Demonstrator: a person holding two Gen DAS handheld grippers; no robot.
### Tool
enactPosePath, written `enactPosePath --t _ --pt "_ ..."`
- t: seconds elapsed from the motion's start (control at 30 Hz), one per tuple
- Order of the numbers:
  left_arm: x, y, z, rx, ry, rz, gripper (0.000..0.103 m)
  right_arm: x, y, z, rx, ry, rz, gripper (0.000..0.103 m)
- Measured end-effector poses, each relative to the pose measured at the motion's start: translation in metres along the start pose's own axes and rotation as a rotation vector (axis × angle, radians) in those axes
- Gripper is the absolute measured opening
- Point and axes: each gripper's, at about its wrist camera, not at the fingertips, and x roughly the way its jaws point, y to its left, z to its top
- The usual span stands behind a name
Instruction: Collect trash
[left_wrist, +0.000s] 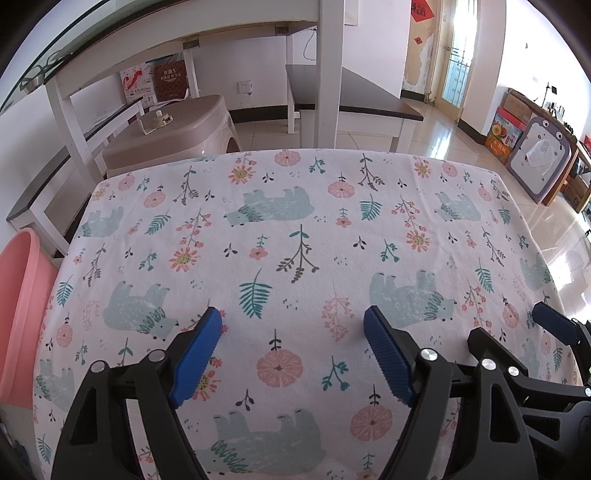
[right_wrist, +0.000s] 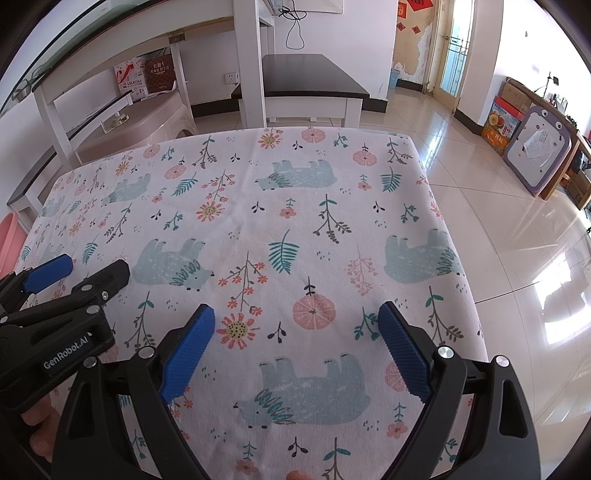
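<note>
A table covered by a white cloth (left_wrist: 295, 236) printed with bears and flowers fills both views; it also shows in the right wrist view (right_wrist: 258, 229). No trash shows on it. My left gripper (left_wrist: 293, 321) is open and empty, low over the near part of the cloth. My right gripper (right_wrist: 297, 317) is open and empty too, just right of the left one. The left gripper also shows at the left edge of the right wrist view (right_wrist: 79, 267), and the right gripper at the right edge of the left wrist view (left_wrist: 517, 325).
A pink plastic basin (left_wrist: 22, 295) stands off the table's left edge. A beige plastic stool (left_wrist: 173, 129) and white benches (left_wrist: 351, 107) stand beyond the far edge. Glossy tiled floor (right_wrist: 498, 206) lies to the right, with boxes and a drawing board (right_wrist: 535, 151) by the wall.
</note>
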Motion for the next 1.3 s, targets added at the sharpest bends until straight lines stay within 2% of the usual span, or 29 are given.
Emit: enactPosePath --t 0.1,0.23,0.67,0.8,1.3 --pt "-0.004 0.003 -0.002 0.002 -0.005 -0.007 0.068 -0.001 0.000 -0.001 0.011 -0.001 -0.013 0.090" --pt "-0.016 0.010 -0.004 -0.014 -0.005 -0.019 0.066 -0.009 0.003 -0.008 0.028 -0.007 -0.004 0.090" --pt "-0.086 0.007 0.006 0.032 -0.189 -0.004 0.066 -0.071 0.008 0.004 0.024 -0.183 -0.006 0.090" --pt "-0.099 0.005 0.007 0.045 -0.224 0.000 0.062 -0.083 0.008 0.007 0.023 -0.214 -0.007 0.090" --pt "-0.114 0.006 0.006 0.039 -0.256 -0.007 0.061 -0.095 0.007 0.007 0.025 -0.239 -0.005 0.090"
